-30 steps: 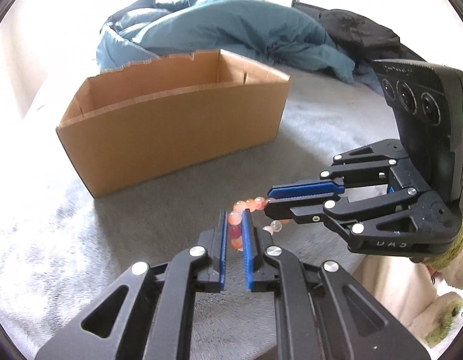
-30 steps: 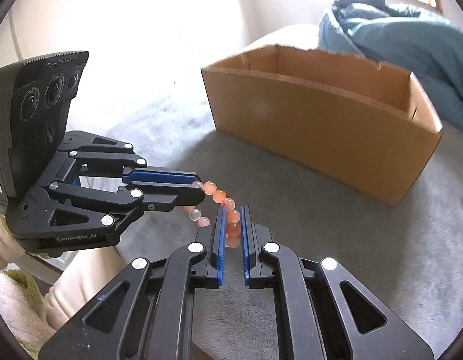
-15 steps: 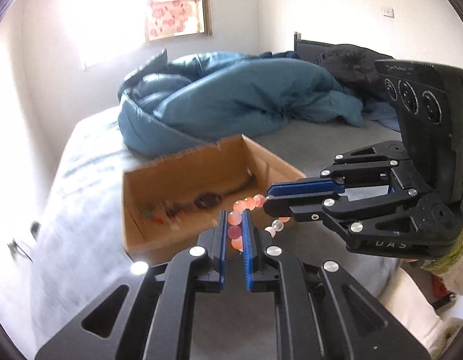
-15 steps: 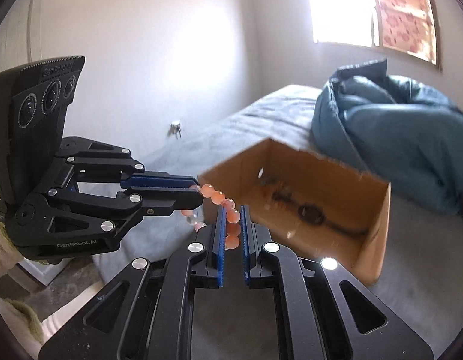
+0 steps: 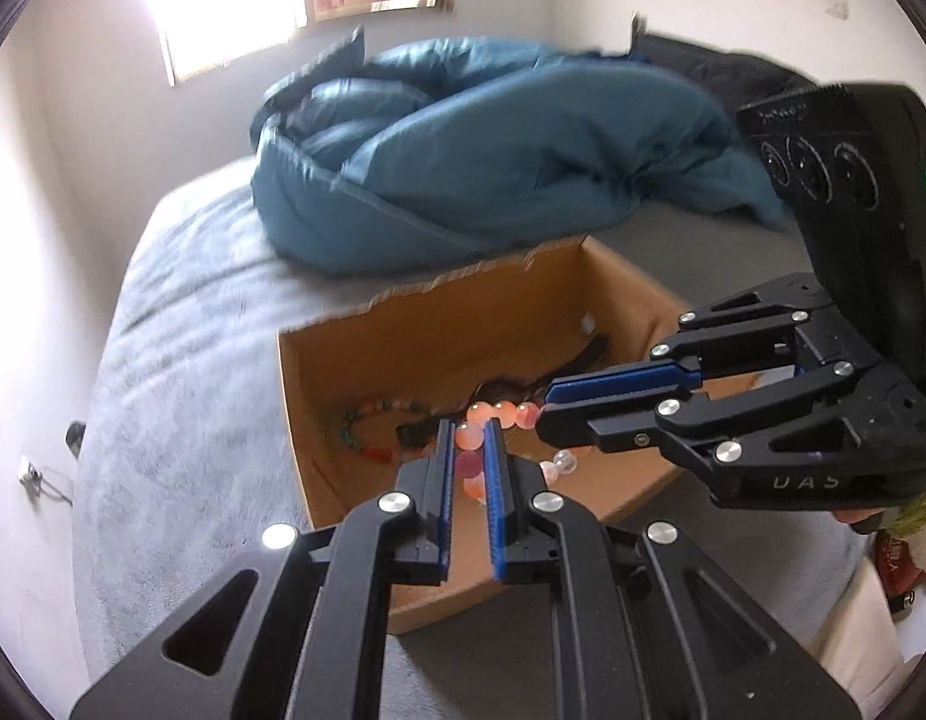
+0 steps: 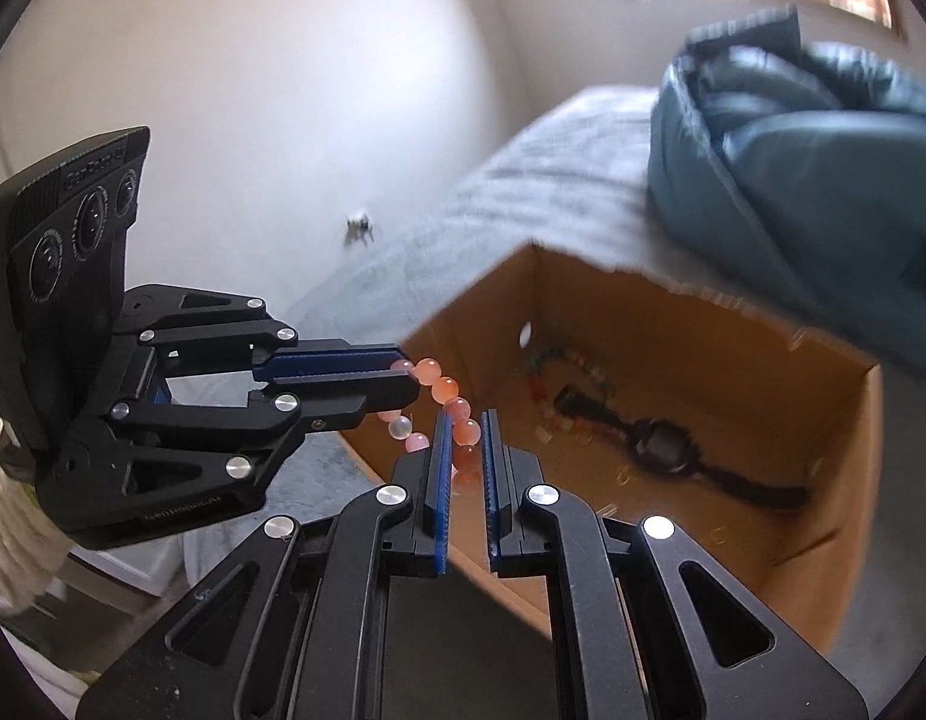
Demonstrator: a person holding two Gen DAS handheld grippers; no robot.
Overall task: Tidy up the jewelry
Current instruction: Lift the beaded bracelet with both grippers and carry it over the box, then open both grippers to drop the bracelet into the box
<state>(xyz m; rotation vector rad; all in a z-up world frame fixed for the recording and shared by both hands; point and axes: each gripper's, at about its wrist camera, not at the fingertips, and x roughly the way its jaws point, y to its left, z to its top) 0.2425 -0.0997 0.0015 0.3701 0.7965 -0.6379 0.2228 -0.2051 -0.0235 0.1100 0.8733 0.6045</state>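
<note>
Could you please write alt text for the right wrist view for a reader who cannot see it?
Two black grippers, right gripper and left gripper, both grip a pink bead bracelet over an open cardboard box on a grey bed. A dark wristwatch and beaded jewelry lie inside.

Blurred beaded strand (image 5: pixel 366 429) in box (image 5: pixel 294 420), details unclear.

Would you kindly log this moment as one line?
left gripper: shut on bead bracelet | right gripper: same | above cardboard box

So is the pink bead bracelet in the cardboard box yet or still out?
Still out: the pink bead bracelet hangs above the cardboard box, pinched by the left gripper and right gripper.
</note>
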